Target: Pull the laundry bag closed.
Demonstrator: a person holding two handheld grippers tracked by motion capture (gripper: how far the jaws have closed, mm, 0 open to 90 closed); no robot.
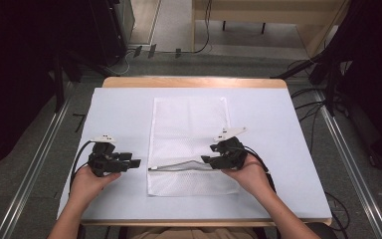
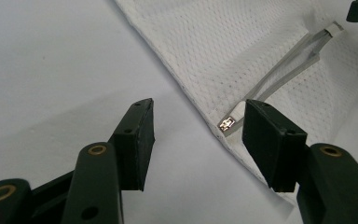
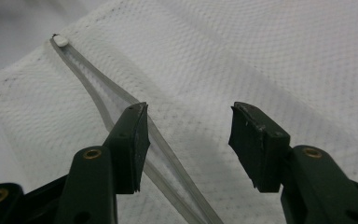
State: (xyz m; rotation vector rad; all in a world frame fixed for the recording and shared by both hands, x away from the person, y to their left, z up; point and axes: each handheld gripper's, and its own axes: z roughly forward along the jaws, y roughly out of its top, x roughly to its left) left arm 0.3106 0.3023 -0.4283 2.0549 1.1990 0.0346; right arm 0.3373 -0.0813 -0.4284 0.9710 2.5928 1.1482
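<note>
A white mesh laundry bag [image 1: 189, 144] lies flat in the middle of the worktop [image 1: 278, 124], its fine netting slightly wrinkled. A grey zipper [image 1: 179, 166] crosses it near the person's edge, partly parted, with its metal pull [image 2: 227, 123] at the bag's left border. The bag's long axis runs away from the person; the zipper lies across it. The left tongs [image 1: 132, 163] hover wide open just beside the pull, gripping nothing. The right tongs [image 1: 208, 160] are also spread wide, empty, over the zipper's right end.
</note>
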